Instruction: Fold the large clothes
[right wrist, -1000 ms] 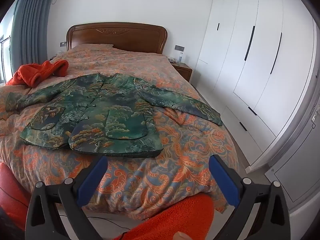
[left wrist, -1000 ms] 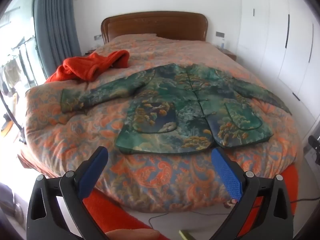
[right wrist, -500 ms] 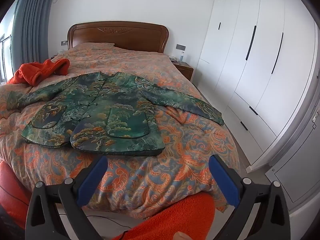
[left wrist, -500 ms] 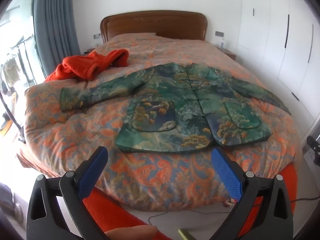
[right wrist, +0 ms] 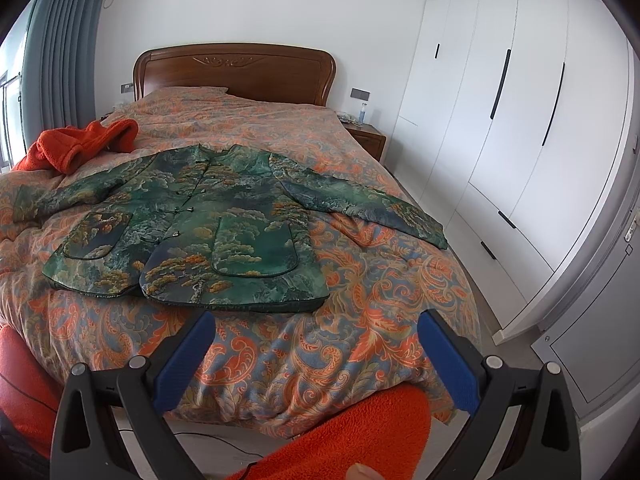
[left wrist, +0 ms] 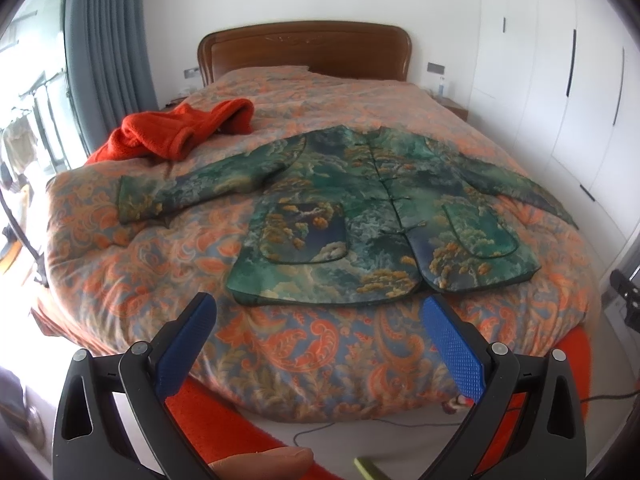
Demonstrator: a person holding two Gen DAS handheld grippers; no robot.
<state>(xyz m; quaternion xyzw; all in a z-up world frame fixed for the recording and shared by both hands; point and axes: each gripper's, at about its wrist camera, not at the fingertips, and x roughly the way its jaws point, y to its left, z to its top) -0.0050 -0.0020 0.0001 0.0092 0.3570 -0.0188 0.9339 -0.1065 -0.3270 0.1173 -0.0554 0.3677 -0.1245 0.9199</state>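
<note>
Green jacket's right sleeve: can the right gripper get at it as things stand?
Probably yes. The right gripper is open and empty, the sleeve lies flat and uncovered on the quilt, and nothing stands between them, though the gripper is short of the bed.

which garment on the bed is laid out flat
The green jacket, spread flat with both sleeves out; the orange garment lies crumpled nearer the headboard.

Bright daylight floods in from the window at left — blown out there; fisheye bending and dark vignetting at the edges, shadows soft.
</note>
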